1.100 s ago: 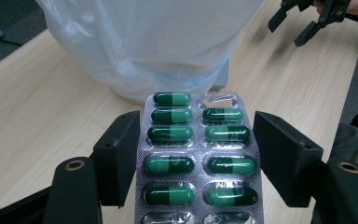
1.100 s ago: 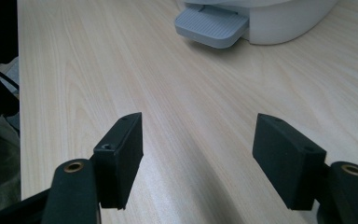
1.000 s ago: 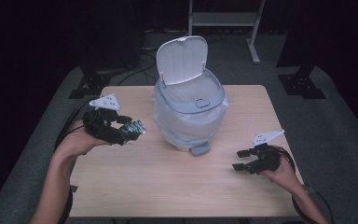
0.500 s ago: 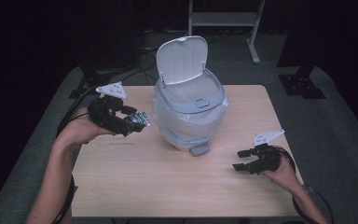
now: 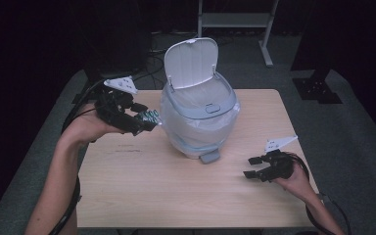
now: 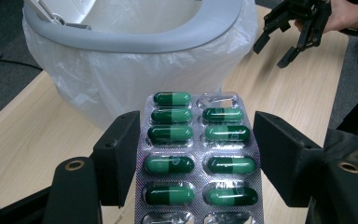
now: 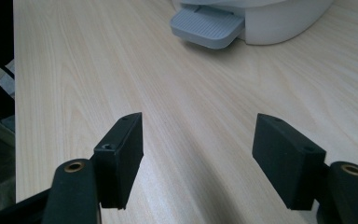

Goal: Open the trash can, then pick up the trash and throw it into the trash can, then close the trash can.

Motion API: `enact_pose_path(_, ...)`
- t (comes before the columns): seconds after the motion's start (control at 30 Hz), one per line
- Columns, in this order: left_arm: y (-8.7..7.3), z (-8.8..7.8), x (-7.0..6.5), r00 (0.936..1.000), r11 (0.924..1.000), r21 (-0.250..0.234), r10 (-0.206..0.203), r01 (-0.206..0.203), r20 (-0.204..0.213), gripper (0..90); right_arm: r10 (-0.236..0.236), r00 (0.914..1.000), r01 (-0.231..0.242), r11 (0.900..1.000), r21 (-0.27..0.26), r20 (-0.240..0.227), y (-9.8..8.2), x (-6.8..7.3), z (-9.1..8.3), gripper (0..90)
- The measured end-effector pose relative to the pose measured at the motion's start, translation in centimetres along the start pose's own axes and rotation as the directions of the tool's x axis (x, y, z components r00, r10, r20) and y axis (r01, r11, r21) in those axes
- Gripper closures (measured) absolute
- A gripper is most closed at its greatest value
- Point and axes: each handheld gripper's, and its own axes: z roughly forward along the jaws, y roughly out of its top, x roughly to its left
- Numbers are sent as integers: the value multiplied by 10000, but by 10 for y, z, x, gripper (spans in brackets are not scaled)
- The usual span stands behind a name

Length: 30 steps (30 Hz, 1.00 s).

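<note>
A silver blister pack [image 6: 198, 154] of green capsules is held off the table, with my left gripper [image 5: 144, 122] shut on its two long edges. It hangs just left of a white pedal bin [image 5: 198, 115], near the rim. The bin's lid [image 5: 192, 61] stands up open, and a clear plastic liner [image 6: 135, 79] is folded over its grey rim. Low over the table's right side, my right gripper [image 5: 252, 167] is open with nothing between its jaws. It points toward the bin's grey pedal [image 7: 207, 25].
The bin stands at the middle back of a light wooden table [image 5: 152, 186]. Dark floor surrounds the table, and a metal frame [image 5: 235, 19] stands behind it. Cables trail off the table's left edge from my left gripper.
My left gripper has risen and moved right toward the bin's rim, with the blister pack still in it. The right gripper has stayed where it was.
</note>
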Motion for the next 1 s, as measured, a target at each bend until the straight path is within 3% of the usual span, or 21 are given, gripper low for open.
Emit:
enact_pose_path(0.3,9,4,6,9998,9999,54,151,-151,89,333,191,9998,-190,9998,93,-71,-2,-5,6,327)
enact_pose_path(0.53,11,-5,3,9997,9997,-32,252,-252,32,333,87,9999,-84,9997,246,-129,3,-6,13,327)
enact_pose_path(0.77,14,-15,5,9999,10000,-44,75,-76,-116,333,75,9997,-68,9994,345,-211,3,-7,17,327)
enact_pose_path(1.0,25,-13,5,9998,9996,200,199,-197,-66,333,6,9997,1,9996,278,-262,7,-7,18,327)
